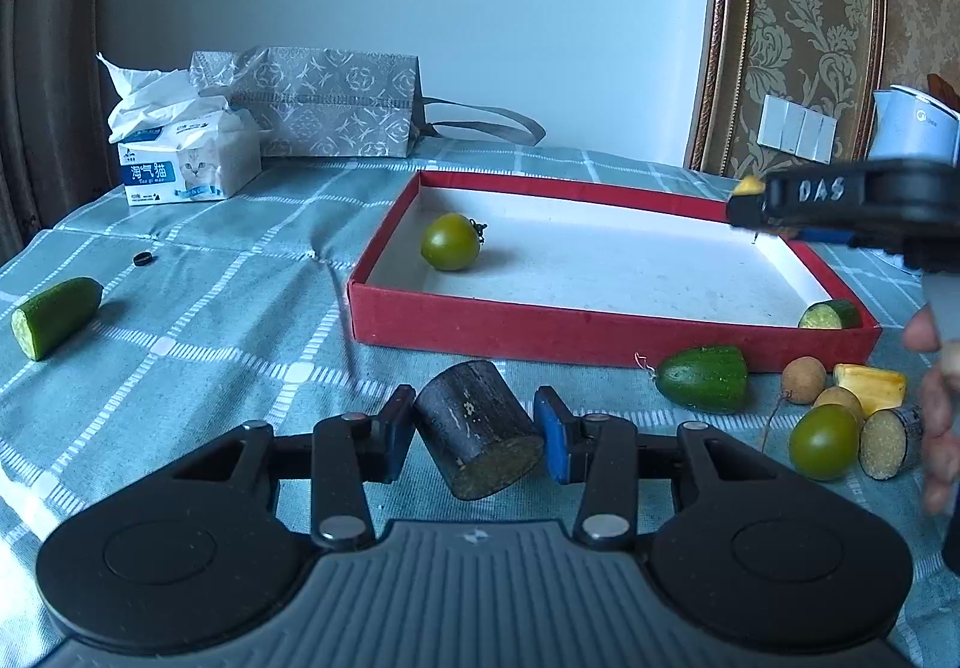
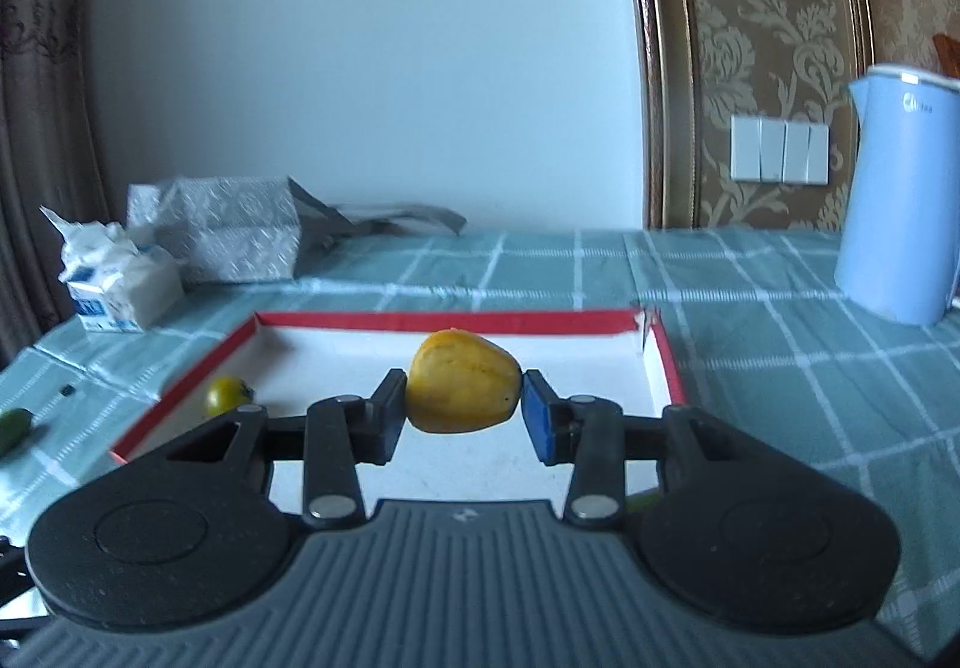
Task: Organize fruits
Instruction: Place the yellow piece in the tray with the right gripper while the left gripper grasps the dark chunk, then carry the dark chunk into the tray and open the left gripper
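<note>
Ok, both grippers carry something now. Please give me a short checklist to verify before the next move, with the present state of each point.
1. Right gripper closed on the yellow fruit piece: ok.
2. Yellow piece is above the red box: ok.
3. Free white floor under it; the green tomato sits far left: ok.
4. Left gripper closed on the dark cut piece: ok, though it sits tilted.
5. Dark piece lifted off the tablecloth: cannot tell.
6. Grippers apart from each other: ok.
</note>
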Motion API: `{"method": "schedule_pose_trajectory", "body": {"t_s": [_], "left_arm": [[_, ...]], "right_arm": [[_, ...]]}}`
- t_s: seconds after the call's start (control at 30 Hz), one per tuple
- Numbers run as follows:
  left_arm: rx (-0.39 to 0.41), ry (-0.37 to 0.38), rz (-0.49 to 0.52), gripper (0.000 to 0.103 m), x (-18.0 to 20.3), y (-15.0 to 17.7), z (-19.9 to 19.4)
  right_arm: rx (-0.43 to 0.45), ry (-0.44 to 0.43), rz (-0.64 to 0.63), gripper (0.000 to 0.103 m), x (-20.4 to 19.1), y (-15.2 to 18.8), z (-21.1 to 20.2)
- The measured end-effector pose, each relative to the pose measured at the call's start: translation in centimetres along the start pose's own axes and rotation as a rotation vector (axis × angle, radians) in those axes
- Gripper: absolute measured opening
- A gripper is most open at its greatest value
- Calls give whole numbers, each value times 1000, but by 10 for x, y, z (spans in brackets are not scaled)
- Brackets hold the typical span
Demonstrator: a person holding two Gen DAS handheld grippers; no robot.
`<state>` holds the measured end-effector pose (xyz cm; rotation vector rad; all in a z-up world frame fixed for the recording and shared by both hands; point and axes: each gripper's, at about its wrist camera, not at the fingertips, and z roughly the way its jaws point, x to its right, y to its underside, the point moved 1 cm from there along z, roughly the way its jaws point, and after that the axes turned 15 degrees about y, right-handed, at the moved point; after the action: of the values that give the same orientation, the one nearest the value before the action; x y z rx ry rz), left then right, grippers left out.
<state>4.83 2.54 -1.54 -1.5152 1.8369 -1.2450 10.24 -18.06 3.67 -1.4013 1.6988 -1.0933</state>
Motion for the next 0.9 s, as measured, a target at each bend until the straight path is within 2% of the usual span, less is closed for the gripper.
{"method": "schedule_pose_trajectory", "body": {"t_s": [0.23, 0.27, 0.3, 0.33, 0.4, 0.53, 0.6, 0.67, 0.77, 0.9], "left_arm": [[-11, 2, -11, 42, -2, 0, 2], [-10, 2, -11, 42, -2, 0, 2], [-11, 1, -11, 42, -2, 0, 2], [-12, 1, -12, 42, -2, 0, 2], [-13, 1, -14, 42, -2, 0, 3], [-10, -3, -18, 42, -3, 0, 2], [-13, -6, -19, 42, -3, 0, 3], [-12, -9, -23, 42, -4, 0, 3], [-14, -13, -30, 42, -5, 0, 3], [-11, -33, -55, 42, -9, 1, 2]], "right_arm": [[-81, 24, 10, 39, 4, 18, 26], [-78, 28, 21, 46, 5, 19, 26], [-73, 32, 31, 64, 7, 19, 24], [-56, 46, 42, 68, 9, 19, 20], [-4, 55, 50, 68, 13, 14, 7], [70, -4, 74, 70, 24, 12, -31], [119, -31, 104, 84, 31, 25, -52], [200, -40, 133, 92, 36, 45, -75], [240, -71, 113, 92, 33, 62, -93], [250, -108, 69, 92, 24, 68, -102]]}}
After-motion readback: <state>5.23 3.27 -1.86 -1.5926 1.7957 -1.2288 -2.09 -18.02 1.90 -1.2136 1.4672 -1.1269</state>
